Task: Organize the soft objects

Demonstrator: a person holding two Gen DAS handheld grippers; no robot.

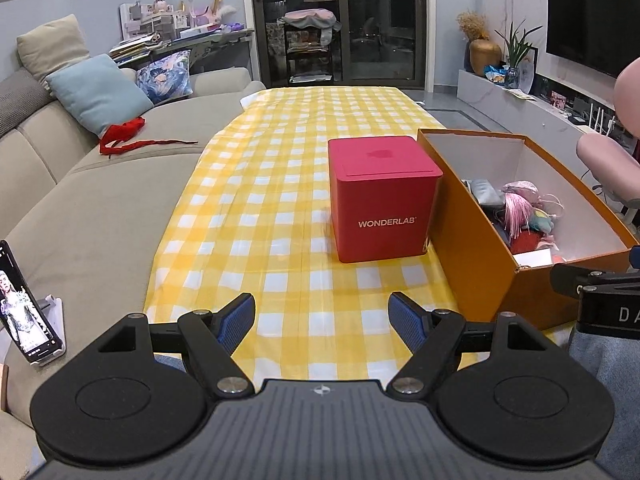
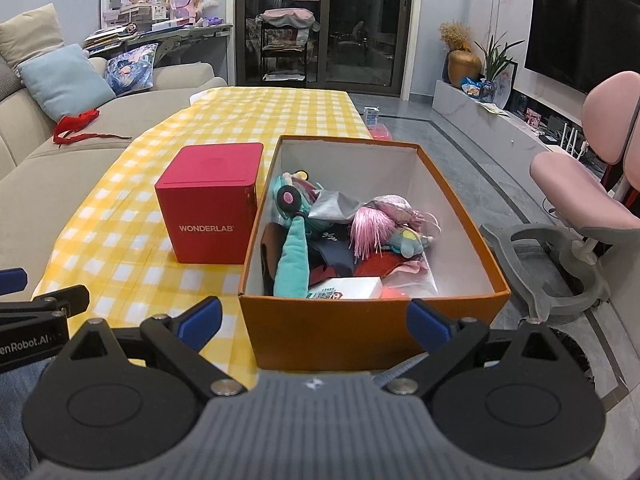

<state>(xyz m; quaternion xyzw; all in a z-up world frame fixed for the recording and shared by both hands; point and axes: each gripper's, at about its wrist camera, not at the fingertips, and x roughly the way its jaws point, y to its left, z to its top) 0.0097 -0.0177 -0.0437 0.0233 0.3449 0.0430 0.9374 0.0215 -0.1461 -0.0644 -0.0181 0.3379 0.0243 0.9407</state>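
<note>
An open orange box [image 2: 372, 320] stands on the yellow checked tablecloth [image 2: 132, 264] and holds several soft things: a teal plush doll [image 2: 292, 248], a pink-tasselled toy [image 2: 370, 232], grey and dark cloths. It also shows in the left wrist view [image 1: 472, 240]. A closed red WONDERLAB box [image 2: 212, 216] stands left of it, touching or nearly so; it shows in the left wrist view too [image 1: 380, 200]. My left gripper [image 1: 322, 320] is open and empty above the cloth's near edge. My right gripper [image 2: 314, 320] is open and empty in front of the orange box.
A beige sofa [image 1: 80, 200] runs along the left with cushions and a red ribbon [image 1: 124, 134]. A phone on a stand [image 1: 28, 312] sits at the near left. A pink chair [image 2: 592, 184] stands to the right on the grey floor.
</note>
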